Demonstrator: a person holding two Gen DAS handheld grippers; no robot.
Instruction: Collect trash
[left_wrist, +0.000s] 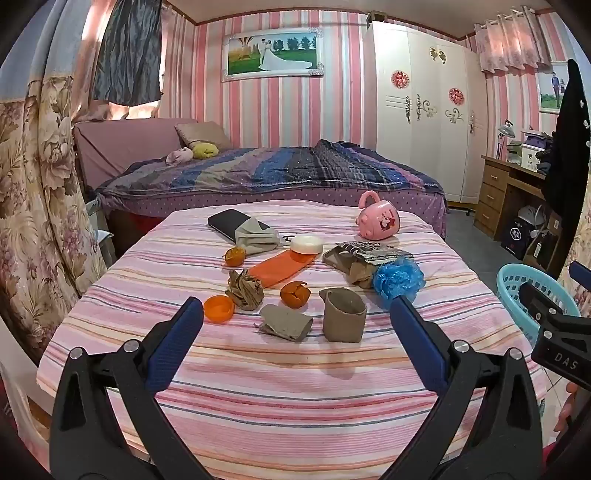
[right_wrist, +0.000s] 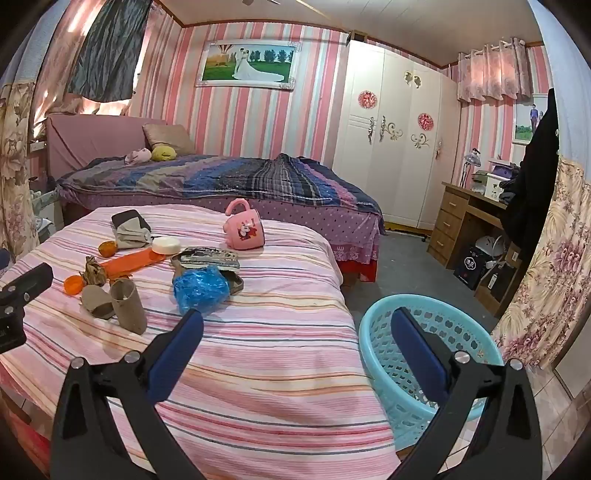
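Observation:
Trash lies on the pink striped cloth: a cardboard tube, a flattened tube, a crumpled brown wrapper, orange peels, an orange cap and a blue plastic bag. My left gripper is open and empty, just short of the tubes. My right gripper is open and empty, over the cloth's right edge beside the light blue basket. The tube and the blue bag also show in the right wrist view.
A pink mug, a white soap bar, an orange strip, a dark phone with a grey cloth and a printed packet also lie on the cloth. A purple bed stands behind, a wooden desk at right.

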